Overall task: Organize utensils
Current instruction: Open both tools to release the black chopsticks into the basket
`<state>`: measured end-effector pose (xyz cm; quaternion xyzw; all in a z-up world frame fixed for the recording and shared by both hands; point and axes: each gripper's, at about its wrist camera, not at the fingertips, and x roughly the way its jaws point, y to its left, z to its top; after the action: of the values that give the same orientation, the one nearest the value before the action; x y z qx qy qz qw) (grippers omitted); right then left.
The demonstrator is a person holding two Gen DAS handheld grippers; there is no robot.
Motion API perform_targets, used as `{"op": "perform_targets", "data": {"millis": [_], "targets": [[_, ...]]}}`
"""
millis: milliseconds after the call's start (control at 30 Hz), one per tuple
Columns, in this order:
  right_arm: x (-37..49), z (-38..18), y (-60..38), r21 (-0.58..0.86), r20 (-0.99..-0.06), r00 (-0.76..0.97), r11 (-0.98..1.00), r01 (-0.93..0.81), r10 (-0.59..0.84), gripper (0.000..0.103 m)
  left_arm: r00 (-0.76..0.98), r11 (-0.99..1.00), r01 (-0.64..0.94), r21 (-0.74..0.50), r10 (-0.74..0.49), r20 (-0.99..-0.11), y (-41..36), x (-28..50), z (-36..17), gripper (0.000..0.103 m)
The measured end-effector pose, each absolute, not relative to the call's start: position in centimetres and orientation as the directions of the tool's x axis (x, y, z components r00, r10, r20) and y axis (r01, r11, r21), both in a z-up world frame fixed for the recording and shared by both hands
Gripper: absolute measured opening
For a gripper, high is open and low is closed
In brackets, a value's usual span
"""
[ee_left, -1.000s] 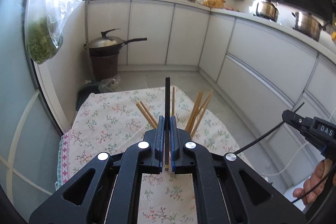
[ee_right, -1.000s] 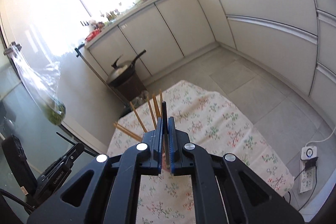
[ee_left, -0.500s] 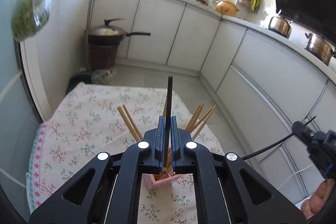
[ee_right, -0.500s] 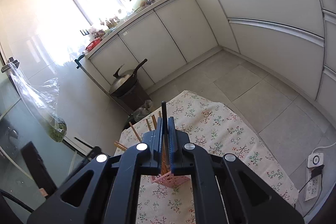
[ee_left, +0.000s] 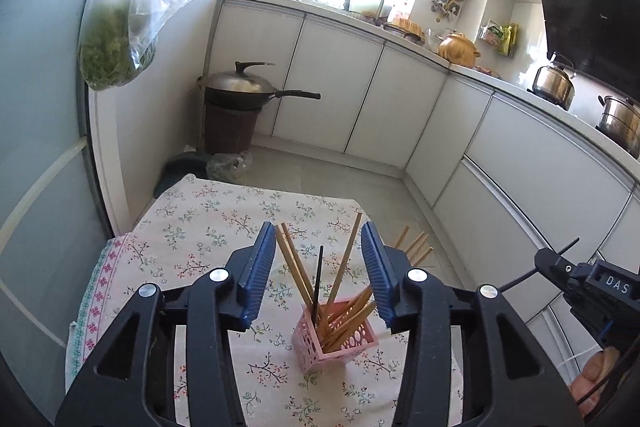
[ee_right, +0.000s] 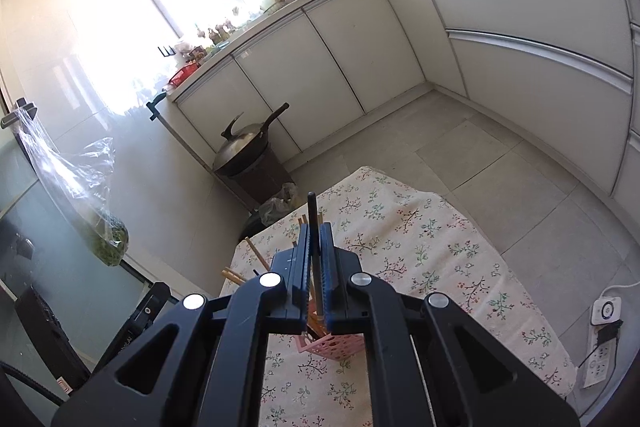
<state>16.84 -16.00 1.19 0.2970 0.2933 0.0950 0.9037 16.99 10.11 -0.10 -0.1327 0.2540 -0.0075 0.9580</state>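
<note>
A pink lattice holder point(ee_left: 334, 341) stands on the floral tablecloth point(ee_left: 208, 223) and holds several wooden chopsticks point(ee_left: 294, 267) and one black chopstick point(ee_left: 317, 281). My left gripper point(ee_left: 318, 267) is open and empty above the holder, its blue pads either side of the sticks. My right gripper point(ee_right: 316, 263) is shut on a second black chopstick point(ee_right: 313, 227), held upright above the holder point(ee_right: 332, 345), which shows partly below the jaws. Wooden chopsticks point(ee_right: 256, 259) stick out to its left.
White kitchen cabinets point(ee_left: 332, 95) run along the back and right. A lidded wok point(ee_left: 244, 91) sits on a brown bin by the wall. A bag of greens point(ee_left: 114, 47) hangs at the left. A power strip point(ee_right: 602, 339) lies on the floor right of the table.
My left gripper has opened and let go of its black chopstick, which now stands in the pink holder. Both grippers have risen. The right gripper still holds its black chopstick.
</note>
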Motion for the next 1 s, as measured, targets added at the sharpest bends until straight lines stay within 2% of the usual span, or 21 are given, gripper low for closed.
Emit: {"op": "perform_targets", "data": {"millis": [233, 333, 400, 500, 533, 700, 833, 933, 967, 1000], "targets": [[19.0, 0.6, -12.6, 0.58, -0.499, 0.782, 0.815, -0.02, 0.374, 0.005, 0.866, 0.957, -0.073, -0.28, -0.078, -0.494, 11.4, 17.3, -0.1, 0.046], [20.7, -0.1, -10.7, 0.552, -0.524, 0.756, 0.833, -0.049, 0.392, 0.008, 0.86, 0.954, -0.081, -0.289, -0.081, -0.505, 11.7, 17.6, -0.3, 0.048], [21.5, -0.8, -10.0, 0.562, -0.533, 0.739, 0.825, -0.055, 0.412, 0.017, 0.862, 0.95, -0.08, -0.303, -0.088, -0.5, 11.9, 17.5, -0.1, 0.05], [21.0, -0.6, -9.7, 0.554, -0.518, 0.752, 0.83, -0.069, 0.408, 0.027, 0.872, 0.947, -0.073, -0.312, -0.091, -0.481, 12.0, 17.2, 0.3, 0.059], [20.7, -0.3, -9.7, 0.543, -0.514, 0.76, 0.837, -0.071, 0.398, 0.027, 0.877, 0.948, -0.073, -0.311, -0.088, -0.473, 11.9, 16.9, 0.5, 0.064], [18.8, 0.6, -10.4, 0.516, -0.508, 0.78, 0.854, -0.064, 0.365, 0.03, 0.887, 0.961, -0.066, -0.268, -0.067, -0.456, 10.4, 16.0, 1.3, 0.069], [17.3, 0.7, -10.7, 0.483, -0.519, 0.786, 0.874, -0.054, 0.335, 0.034, 0.901, 0.971, -0.078, -0.227, -0.029, -0.432, 9.4, 14.9, 1.7, 0.084], [16.3, 0.8, -11.0, 0.456, -0.52, 0.796, 0.888, -0.047, 0.309, 0.042, 0.913, 0.974, -0.099, -0.203, 0.008, -0.409, 8.9, 14.1, 1.9, 0.095], [15.9, 0.8, -11.2, 0.445, -0.52, 0.801, 0.894, -0.042, 0.296, 0.045, 0.917, 0.975, -0.108, -0.195, 0.022, -0.397, 8.7, 13.7, 1.9, 0.096], [15.6, 0.9, -11.3, 0.439, -0.52, 0.804, 0.898, -0.037, 0.288, 0.052, 0.921, 0.976, -0.111, -0.185, 0.031, -0.389, 8.7, 13.6, 2.0, 0.096]]}}
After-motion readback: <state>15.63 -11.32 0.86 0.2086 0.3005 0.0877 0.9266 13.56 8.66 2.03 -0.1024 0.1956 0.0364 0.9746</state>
